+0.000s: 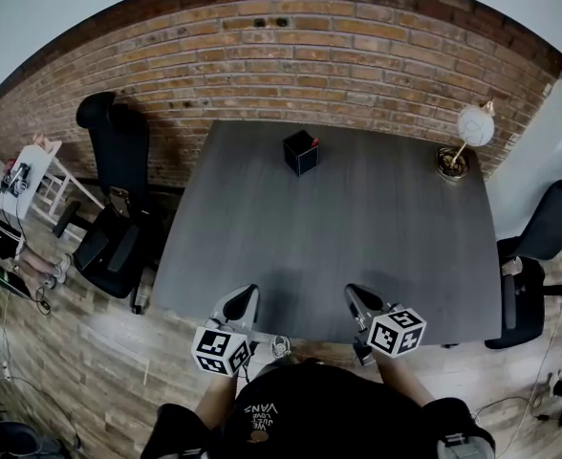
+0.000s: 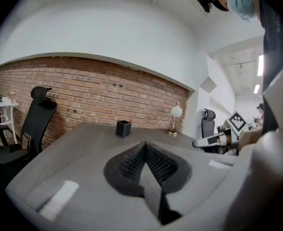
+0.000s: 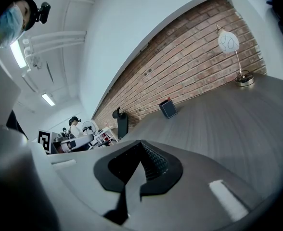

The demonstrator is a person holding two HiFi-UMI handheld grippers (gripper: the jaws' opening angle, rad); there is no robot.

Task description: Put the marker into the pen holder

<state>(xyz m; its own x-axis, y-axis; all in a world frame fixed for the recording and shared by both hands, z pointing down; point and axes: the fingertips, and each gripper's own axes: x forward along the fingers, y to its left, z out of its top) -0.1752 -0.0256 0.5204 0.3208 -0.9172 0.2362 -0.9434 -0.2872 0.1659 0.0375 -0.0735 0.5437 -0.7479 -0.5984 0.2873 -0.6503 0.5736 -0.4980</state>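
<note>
Red-brown brick wall (image 1: 291, 55): runs behind the far edge of the bench, well ahead of both grippers.

Dark grey rectangular bench (image 1: 357, 247): extends forward from the two grippers, which are held side by side at its near edge.

Black high-backed office chair (image 1: 114, 194): stands on the floor off the bench, ahead of and to the outer side of the left gripper. A second black office chair (image 1: 544, 242) stands to the outer side of the right gripper.

Left gripper (image 1: 247, 298): grey body with a marker cube. In the left gripper view its ribbed black pads (image 2: 132, 161) meet at their tips, jaws together, with nothing between them.

Right gripper (image 1: 356, 298): same build, level with the left gripper and near it. In the right gripper view its jaws are likewise pressed together and empty.

Desk lamp with a white round shade on a brass base (image 1: 464, 138): on the bench's far corner, ahead of and to the outer side of the right gripper.

Black square pen holder (image 1: 300, 152): upright on the far part of the bench, well ahead of both grippers and roughly between their lines.

Small red tip (image 1: 313, 142): projects above the pen holder's rim. It is too small to tell whether it is the marker, and no other marker can be made out.
</note>
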